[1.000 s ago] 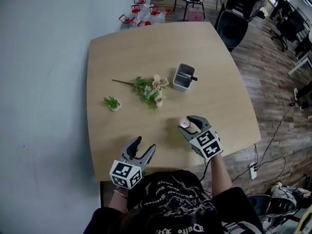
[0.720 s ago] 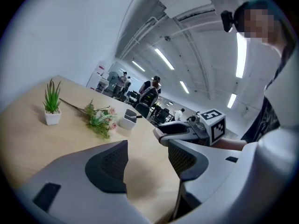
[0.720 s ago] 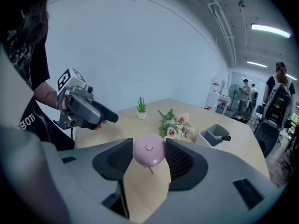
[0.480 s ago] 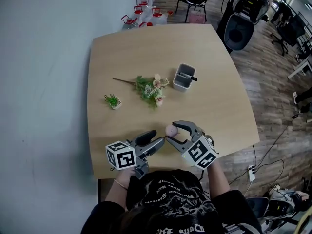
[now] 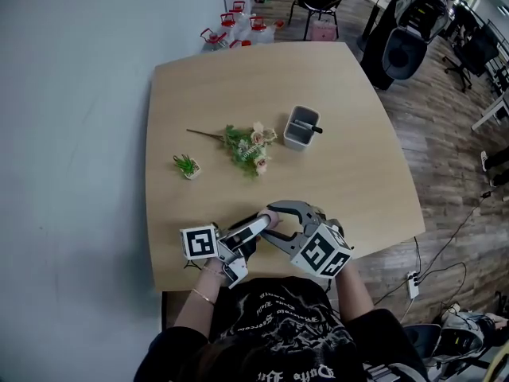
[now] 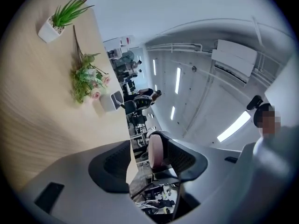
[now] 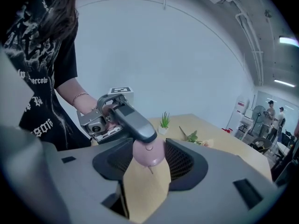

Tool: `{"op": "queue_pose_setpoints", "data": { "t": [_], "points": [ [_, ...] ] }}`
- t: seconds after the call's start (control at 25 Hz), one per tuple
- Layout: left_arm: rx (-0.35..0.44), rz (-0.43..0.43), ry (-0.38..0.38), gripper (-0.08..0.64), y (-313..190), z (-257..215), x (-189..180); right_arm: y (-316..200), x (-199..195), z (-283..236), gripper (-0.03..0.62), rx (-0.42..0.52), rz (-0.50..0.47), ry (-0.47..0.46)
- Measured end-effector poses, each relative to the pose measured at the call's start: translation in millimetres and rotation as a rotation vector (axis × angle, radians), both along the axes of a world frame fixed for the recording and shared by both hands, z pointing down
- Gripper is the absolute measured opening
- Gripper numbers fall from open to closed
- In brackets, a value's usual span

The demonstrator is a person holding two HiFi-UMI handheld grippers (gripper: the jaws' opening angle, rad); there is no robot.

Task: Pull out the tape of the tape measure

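A small round pink tape measure (image 5: pixel 273 215) is held above the table's near edge, with my right gripper (image 5: pixel 275 221) shut on it. In the right gripper view the tape measure (image 7: pixel 148 153) sits between the two meshed pads, and a thin tab hangs from its underside. My left gripper (image 5: pixel 261 224) has come in from the left, and one of its fingers (image 7: pixel 134 119) lies over the top of the case. In the left gripper view the tape measure (image 6: pixel 155 150) shows edge-on against one pad, while the left gripper (image 6: pixel 140 161) stands open with a gap beside it.
On the wooden table (image 5: pixel 238 78) lie a spray of artificial flowers (image 5: pixel 246 148), a small potted plant (image 5: pixel 185 166) and a grey pen holder (image 5: pixel 301 127). Water bottles (image 5: pixel 235 29) and office chairs (image 5: pixel 402 46) stand beyond the far edge.
My right gripper has carried the tape measure left and nearer to the person. My left gripper has swung right and up until its fingers reach the case.
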State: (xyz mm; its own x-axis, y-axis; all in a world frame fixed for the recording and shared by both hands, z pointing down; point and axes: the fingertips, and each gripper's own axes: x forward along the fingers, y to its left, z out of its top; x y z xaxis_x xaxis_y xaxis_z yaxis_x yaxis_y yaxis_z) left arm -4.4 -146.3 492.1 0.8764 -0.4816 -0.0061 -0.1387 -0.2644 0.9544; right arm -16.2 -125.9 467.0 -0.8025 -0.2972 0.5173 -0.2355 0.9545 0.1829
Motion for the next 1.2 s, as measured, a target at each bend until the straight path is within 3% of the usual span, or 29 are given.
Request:
{"op": "queue_pose_setpoints", "data": {
  "t": [0.08,0.24,0.52,0.68,0.8,0.96,1.2],
  "points": [
    [-0.018,-0.011,0.04,0.176,1,-2,-1,2,-2,-3,0.233,0.003,-0.01,-0.002],
    [-0.029,-0.019,0.108,0.074,2,-7,1,3,-2,2,0.232,0.002,-0.014,0.022],
    [-0.124,-0.09,0.162,0.069,-6,-1,-10,-5,5,-5,0.249,-0.006,0.068,-0.038],
    [-0.135,-0.122,0.186,0.069,-10,-3,-20,-12,20,-14,0.252,-0.024,0.133,-0.117],
    [-0.152,-0.148,0.22,0.069,-12,-5,-29,-13,29,-11,0.22,-0.031,0.162,-0.138],
    [-0.165,-0.126,0.251,0.069,-11,-7,-32,-12,27,0,0.152,-0.054,0.156,-0.128],
    [-0.199,-0.06,0.264,0.07,-5,-7,-32,-5,13,4,0.121,-0.071,0.092,-0.118]
  ]
}}
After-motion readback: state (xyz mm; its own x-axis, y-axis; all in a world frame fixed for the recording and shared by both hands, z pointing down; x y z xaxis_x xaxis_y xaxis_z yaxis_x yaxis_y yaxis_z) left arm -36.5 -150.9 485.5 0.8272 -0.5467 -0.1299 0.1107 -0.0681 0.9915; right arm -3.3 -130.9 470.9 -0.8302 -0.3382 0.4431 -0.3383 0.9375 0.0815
